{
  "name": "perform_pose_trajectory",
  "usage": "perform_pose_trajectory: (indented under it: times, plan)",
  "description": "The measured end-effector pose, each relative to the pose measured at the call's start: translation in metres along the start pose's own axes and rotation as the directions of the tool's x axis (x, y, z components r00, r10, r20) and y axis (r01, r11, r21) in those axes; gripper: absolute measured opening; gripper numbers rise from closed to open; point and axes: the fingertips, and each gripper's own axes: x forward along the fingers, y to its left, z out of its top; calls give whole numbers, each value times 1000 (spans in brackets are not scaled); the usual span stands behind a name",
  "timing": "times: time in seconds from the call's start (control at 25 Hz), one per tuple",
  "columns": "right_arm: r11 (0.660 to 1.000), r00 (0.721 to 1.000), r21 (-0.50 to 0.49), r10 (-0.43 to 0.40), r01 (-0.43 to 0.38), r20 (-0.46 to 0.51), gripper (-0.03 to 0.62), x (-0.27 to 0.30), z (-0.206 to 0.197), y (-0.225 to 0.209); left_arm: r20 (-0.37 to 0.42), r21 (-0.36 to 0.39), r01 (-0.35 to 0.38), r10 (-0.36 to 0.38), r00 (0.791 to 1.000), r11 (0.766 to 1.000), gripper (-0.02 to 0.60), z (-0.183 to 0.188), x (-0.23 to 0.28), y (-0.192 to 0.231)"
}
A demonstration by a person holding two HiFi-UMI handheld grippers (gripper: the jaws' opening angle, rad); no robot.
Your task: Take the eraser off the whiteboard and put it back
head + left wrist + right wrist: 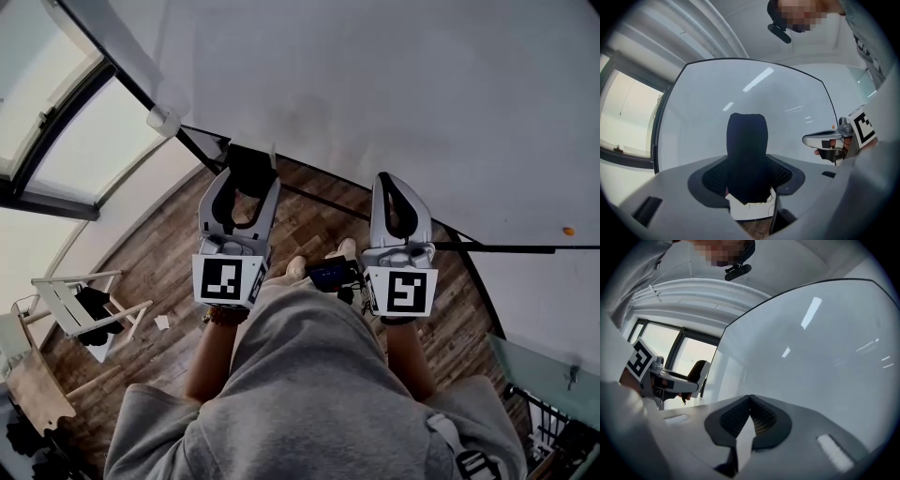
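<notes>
A big whiteboard point(394, 103) fills the space in front of me. My left gripper point(248, 181) is shut on a black eraser point(251, 169), which it holds level just in front of the board's lower part. In the left gripper view the eraser point(747, 140) stands upright between the jaws, with the board point(740, 89) behind it. I cannot tell whether the eraser touches the board. To the right, at the same height, my right gripper point(392, 184) is shut and empty. Its jaws meet at the tip point(749, 398) and face the board point(825, 348).
Below me is a wooden floor point(159, 253). A white folding rack point(80, 300) stands at the left under the windows point(56, 131). The board's black frame point(506, 247) runs along its lower edge. A small orange dot point(567, 231) sits on the board at the far right.
</notes>
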Motion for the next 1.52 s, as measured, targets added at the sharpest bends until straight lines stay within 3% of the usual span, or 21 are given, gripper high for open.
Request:
perform_pose_trajectory:
  times: [0.88, 1.52]
  plan:
    - [997, 996, -14, -80, 80, -29, 12, 1, -13, -38, -5, 0, 47, -47, 999, 999, 236, 0, 39, -10]
    - [993, 993, 1, -118, 119, -19, 12, 8, -9, -64, 25, 8, 41, -42, 999, 999, 236, 20, 65, -14]
